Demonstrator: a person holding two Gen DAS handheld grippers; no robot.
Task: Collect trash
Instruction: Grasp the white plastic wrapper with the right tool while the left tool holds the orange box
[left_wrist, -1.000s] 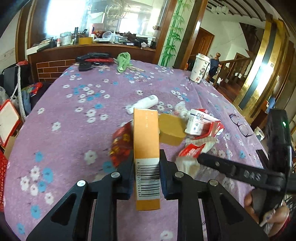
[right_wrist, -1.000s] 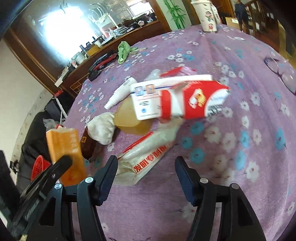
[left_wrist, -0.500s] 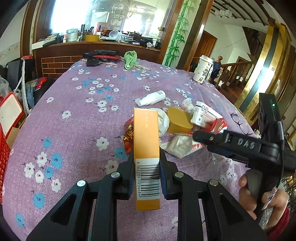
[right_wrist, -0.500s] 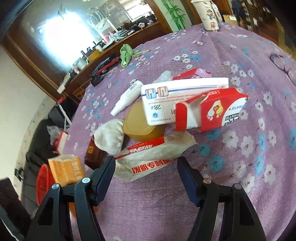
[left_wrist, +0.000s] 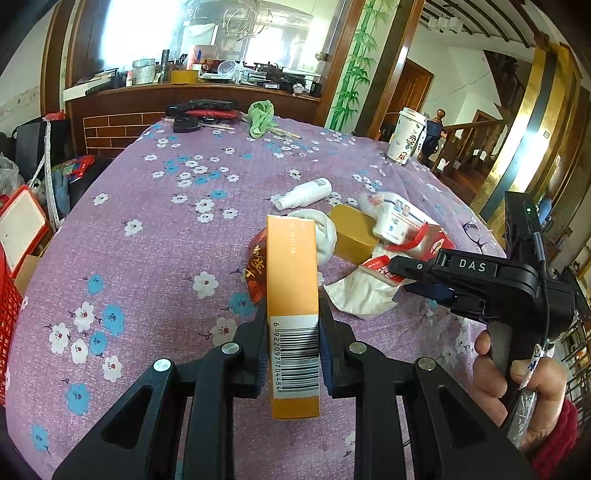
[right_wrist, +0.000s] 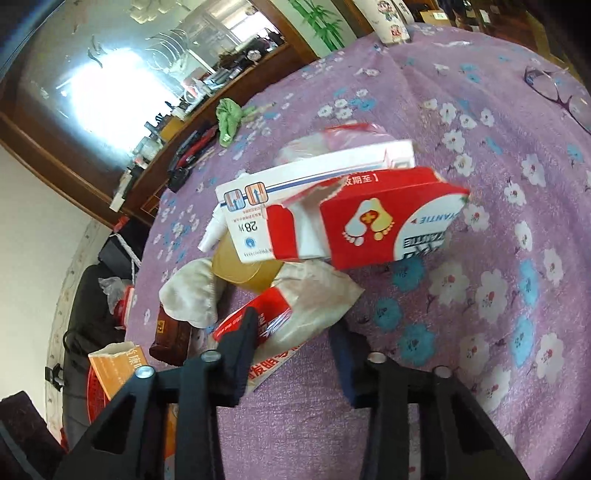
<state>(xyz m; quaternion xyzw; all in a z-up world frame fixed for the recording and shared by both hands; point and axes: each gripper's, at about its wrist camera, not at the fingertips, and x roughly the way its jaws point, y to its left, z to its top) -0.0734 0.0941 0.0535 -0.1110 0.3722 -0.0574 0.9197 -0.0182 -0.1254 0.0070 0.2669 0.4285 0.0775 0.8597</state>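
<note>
Wrapper end hidden between closing right jaws — perhaps gripped, unclear; left jaws clamped on orange box.

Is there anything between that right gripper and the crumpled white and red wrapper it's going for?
Nothing visible is in the way. The right gripper has just been closing around the near end of the wrapper, which lies between its jaws on the tablecloth.
</note>
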